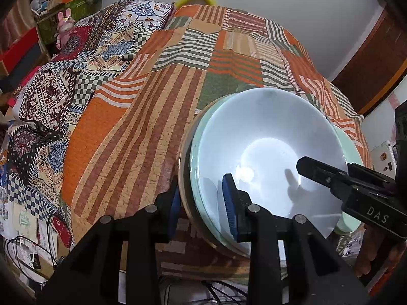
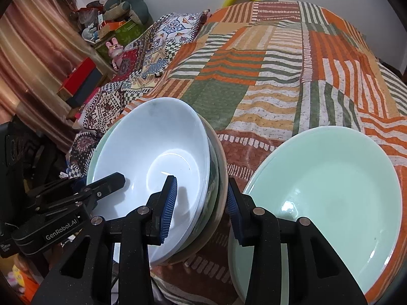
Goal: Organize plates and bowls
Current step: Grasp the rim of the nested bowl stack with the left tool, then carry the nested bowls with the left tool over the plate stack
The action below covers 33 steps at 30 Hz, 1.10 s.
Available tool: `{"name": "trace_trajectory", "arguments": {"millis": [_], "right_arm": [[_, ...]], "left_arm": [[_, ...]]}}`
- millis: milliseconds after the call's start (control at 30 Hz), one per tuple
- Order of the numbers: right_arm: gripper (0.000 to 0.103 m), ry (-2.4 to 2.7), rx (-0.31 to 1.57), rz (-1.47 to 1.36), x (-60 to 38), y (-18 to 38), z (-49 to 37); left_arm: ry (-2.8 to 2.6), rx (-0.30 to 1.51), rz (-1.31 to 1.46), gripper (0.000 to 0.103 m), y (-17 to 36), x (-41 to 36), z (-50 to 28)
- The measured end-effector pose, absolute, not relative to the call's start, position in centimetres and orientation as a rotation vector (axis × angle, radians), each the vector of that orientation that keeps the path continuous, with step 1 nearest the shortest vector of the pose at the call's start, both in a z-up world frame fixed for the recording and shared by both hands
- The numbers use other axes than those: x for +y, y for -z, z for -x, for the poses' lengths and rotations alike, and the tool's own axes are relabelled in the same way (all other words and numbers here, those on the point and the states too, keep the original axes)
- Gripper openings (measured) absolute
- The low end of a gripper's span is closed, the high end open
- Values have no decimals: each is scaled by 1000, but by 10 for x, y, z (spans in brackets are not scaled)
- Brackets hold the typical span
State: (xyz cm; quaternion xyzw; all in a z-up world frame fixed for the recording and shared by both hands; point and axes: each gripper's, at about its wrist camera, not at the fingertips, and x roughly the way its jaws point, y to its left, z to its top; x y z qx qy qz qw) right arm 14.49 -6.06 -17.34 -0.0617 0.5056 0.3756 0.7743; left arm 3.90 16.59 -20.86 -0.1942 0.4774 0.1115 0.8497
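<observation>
Both sets of jaws are clamped on one stack of bowls, from opposite sides. The left gripper has one blue pad inside the white bowl and the other outside, against the tan outer rim of the stack. The right gripper takes the far rim the same way, one pad on the white inner wall, one outside.

The stack sits near the near edge of the bed, on the striped patchwork cover, and appears tipped rather than flat. It looks like glazed ceramic: stiff, probably heavy with several pieces nested, slick under the pads and likely to chip if it knocks anything. Rim grips on opposite sides seem the sensible hold, since there is nothing else to pinch; the danger is an inner bowl sliding out of the nest if the tilt grows.

The right wrist view alone shows the pale green plate lying just beside the stack, toward the bed's right edge, and the layered rims of the nest. The left wrist view shows only a green sliver there, but gives the left pads' seating and the right gripper's finger over the bowl.
</observation>
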Motion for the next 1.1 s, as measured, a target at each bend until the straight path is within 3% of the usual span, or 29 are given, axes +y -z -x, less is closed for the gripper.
{"name": "trace_trajectory", "arguments": {"millis": [1100], "right_arm": [[35, -799, 900, -8, -119, 111, -140]], "left_arm": [[-172, 825, 281, 32, 119, 109, -36]]}}
